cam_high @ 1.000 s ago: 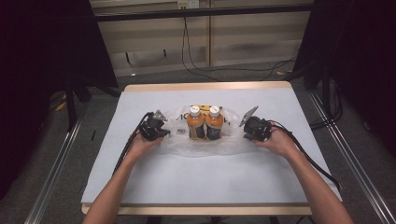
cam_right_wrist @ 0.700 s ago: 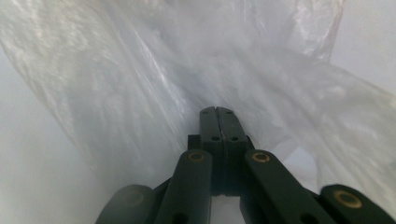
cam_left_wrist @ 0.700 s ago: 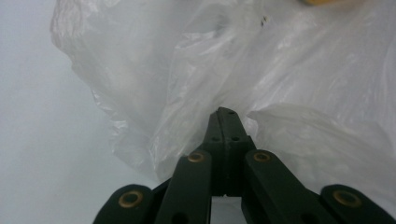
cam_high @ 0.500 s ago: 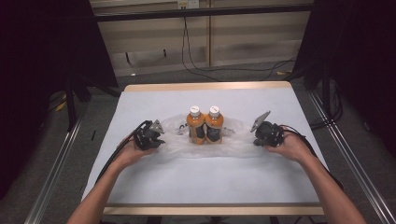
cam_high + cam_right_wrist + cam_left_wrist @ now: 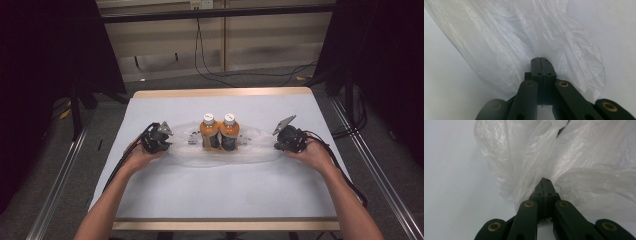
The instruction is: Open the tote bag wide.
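Two orange drink bottles [image 5: 219, 132] with white caps stand side by side at the middle of the table, inside a clear plastic bag [image 5: 255, 150] spread flat around them. At the bag's left end, my left gripper [image 5: 165, 141] is shut on the plastic bag [image 5: 529, 165]; its jaws [image 5: 545, 185] meet with film pinched between them. My right gripper [image 5: 278, 142] is shut on the bag's right end, and the crumpled plastic bag [image 5: 506, 42] fans out from its closed tips [image 5: 540, 62]. The bag is stretched between the two hands.
The white table top [image 5: 215, 190] has a wooden rim [image 5: 220, 92] at the far side. Metal rails [image 5: 55, 195] run along both sides of the table. Cables [image 5: 210, 60] lie on the floor beyond the far edge.
Both hands have moved apart, left hand leftward and right hand rightward, pulling the bag wider and flatter around the bottles. The bottles have stayed in place.
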### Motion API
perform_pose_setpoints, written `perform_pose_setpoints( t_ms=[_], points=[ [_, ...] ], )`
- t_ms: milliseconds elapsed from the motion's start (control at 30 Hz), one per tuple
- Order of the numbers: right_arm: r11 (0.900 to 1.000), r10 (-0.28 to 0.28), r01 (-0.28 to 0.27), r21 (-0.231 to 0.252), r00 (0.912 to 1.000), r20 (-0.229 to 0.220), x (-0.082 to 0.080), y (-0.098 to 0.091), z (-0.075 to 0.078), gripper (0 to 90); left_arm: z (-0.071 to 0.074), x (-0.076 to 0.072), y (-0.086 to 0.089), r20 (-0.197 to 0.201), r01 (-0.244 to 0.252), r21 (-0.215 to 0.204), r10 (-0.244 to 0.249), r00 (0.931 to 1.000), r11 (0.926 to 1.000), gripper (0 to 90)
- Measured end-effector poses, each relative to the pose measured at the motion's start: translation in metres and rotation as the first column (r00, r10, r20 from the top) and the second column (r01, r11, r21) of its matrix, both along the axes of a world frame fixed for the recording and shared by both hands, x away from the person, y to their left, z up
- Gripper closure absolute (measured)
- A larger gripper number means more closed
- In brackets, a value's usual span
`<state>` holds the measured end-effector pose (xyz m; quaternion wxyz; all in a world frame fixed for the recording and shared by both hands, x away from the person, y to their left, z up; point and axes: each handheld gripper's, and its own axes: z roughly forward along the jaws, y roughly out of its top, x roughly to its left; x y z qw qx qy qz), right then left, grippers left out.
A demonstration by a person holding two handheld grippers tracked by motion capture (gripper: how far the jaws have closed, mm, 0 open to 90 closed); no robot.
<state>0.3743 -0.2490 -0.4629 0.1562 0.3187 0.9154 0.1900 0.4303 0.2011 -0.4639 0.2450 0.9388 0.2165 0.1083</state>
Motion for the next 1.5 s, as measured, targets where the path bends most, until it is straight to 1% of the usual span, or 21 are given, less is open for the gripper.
perform_pose_setpoints(
  t_ms=[100, 167, 333, 367, 433, 467, 533, 567, 700, 800, 933, 1033, 1100, 1167, 1233, 1267, 1300, 1333, 1367, 1467, 1500],
  points=[
    [1.0, 0.008, -0.008, -0.001, 1.0, -0.002, 0.002, 0.001, 0.001, 90.0, 0.0, 0.001, 0.002, -0.019, -0.016, -0.04, 0.015, 0.9997, 0.9991, 90.0],
    [0.9998, 0.008, -0.008, 0.019, 1.0, -0.003, 0.0, 0.001, 0.002, 90.0, 0.001, -0.002, 0.003, -0.037, -0.014, -0.099, 0.011, 0.9993, 0.9949, 90.0],
    [0.9915, 0.017, -0.018, 0.129, 0.9998, 0.01, -0.005, -0.001, 0.017, 90.0, 0.021, -0.008, 0.003, 0.001, 0.019, -0.167, -0.019, 0.9998, 0.9857, 90.0],
    [0.9906, 0.023, -0.026, 0.134, 0.9994, 0.028, -0.005, -0.001, 0.02, 90.0, 0.025, -0.01, 0.002, 0.005, 0.009, -0.202, -0.008, 1.0, 0.9794, 90.0],
    [0.9885, 0.033, -0.038, 0.146, 0.9988, 0.035, -0.008, 0.002, 0.027, 90.0, 0.035, -0.011, 0.001, 0.033, 0.037, -0.197, -0.031, 0.999, 0.9797, 90.0],
    [0.9873, 0.05, -0.057, 0.148, 0.9976, 0.048, -0.008, 0.004, 0.03, 90.0, 0.04, -0.011, -0.002, 0.034, 0.053, -0.208, -0.047, 0.9983, 0.9767, 90.0],
    [0.9853, 0.079, -0.087, 0.147, 0.9952, 0.057, -0.007, 0.01, 0.035, 90.0, 0.045, -0.014, -0.008, 0.046, 0.056, -0.216, -0.047, 0.9978, 0.9749, 90.0],
    [0.9852, 0.09, -0.097, 0.141, 0.9943, 0.058, -0.006, 0.014, 0.037, 90.0, 0.049, -0.015, -0.015, 0.053, 0.095, -0.208, -0.086, 0.9949, 0.9735, 90.0],
    [0.9839, 0.126, -0.134, 0.119, 0.9896, 0.068, 0.001, 0.034, 0.04, 90.0, 0.042, -0.016, -0.037, 0.044, 0.134, -0.151, -0.129, 0.9907, 0.9794, 90.0],
    [0.9852, 0.15, -0.154, 0.076, 0.9873, 0.052, 0.008, 0.047, 0.036, 90.0, 0.028, -0.009, -0.048, 0.013, 0.11, -0.132, -0.109, 0.9939, 0.9851, 90.0],
    [0.9875, 0.158, -0.158, 0.001, 0.9871, -0.025, 0.022, 0.052, 0.019, 90.0, 0.007, -0.002, -0.056, -0.015, 0.094, -0.103, -0.096, 0.9953, 0.9902, 90.0],
    [0.9807, 0.177, -0.182, -0.072, 0.9817, -0.07, 0.026, 0.055, 0.006, 90.0, -0.002, 0.0, -0.06, -0.038, 0.111, -0.08, -0.115, 0.9927, 0.9905, 90.0],
    [0.9772, 0.191, -0.197, -0.08, 0.9791, -0.069, 0.025, 0.056, 0.006, 90.0, -0.003, 0.001, -0.06, -0.044, 0.105, -0.117, -0.111, 0.9929, 0.9876, 90.0],
    [0.9775, 0.189, -0.195, -0.081, 0.9789, -0.078, 0.023, 0.055, 0.006, 90.0, -0.004, 0.0, -0.062, -0.039, 0.104, -0.109, -0.109, 0.9932, 0.9886, 89.9],
    [0.972, 0.21, -0.217, -0.09, 0.9743, -0.081, 0.024, 0.055, 0.006, 90.0, -0.003, -0.002, -0.065, -0.029, 0.119, -0.092, -0.122, 0.9921, 0.9887, 90.0],
    [0.9706, 0.211, -0.22, -0.098, 0.9734, -0.089, 0.024, 0.055, 0.007, 90.0, -0.003, -0.001, -0.065, -0.029, 0.126, -0.078, -0.128, 0.9913, 0.989, 90.0],
    [0.9691, 0.212, -0.221, -0.11, 0.9732, -0.091, 0.025, 0.054, 0.007, 90.0, -0.002, -0.001, -0.065, -0.008, 0.127, -0.054, -0.128, 0.9918, 0.9904, 90.0],
    [0.9685, 0.209, -0.22, -0.117, 0.9733, -0.093, 0.025, 0.053, 0.007, 90.0, -0.001, -0.002, -0.065, 0.013, 0.142, -0.01, -0.142, 0.9898, 0.9898, 90.0],
    [0.9675, 0.204, -0.215, -0.133, 0.9747, -0.091, 0.025, 0.052, 0.007, 90.0, 0.0, -0.003, -0.065, 0.016, 0.155, 0.015, -0.155, 0.9878, 0.9879, 90.0],
    [0.9544, 0.193, -0.21, -0.212, 0.9765, -0.095, 0.025, 0.047, 0.007, 90.0, 0.004, -0.003, -0.061, 0.026, 0.174, 0.116, -0.178, 0.9838, 0.978, 90.0],
    [0.9519, 0.181, -0.199, -0.232, 0.9786, -0.097, 0.025, 0.046, 0.007, 90.0, 0.005, -0.002, -0.059, 0.048, 0.17, 0.166, -0.181, 0.9824, 0.9712, 90.0]
  ],
)
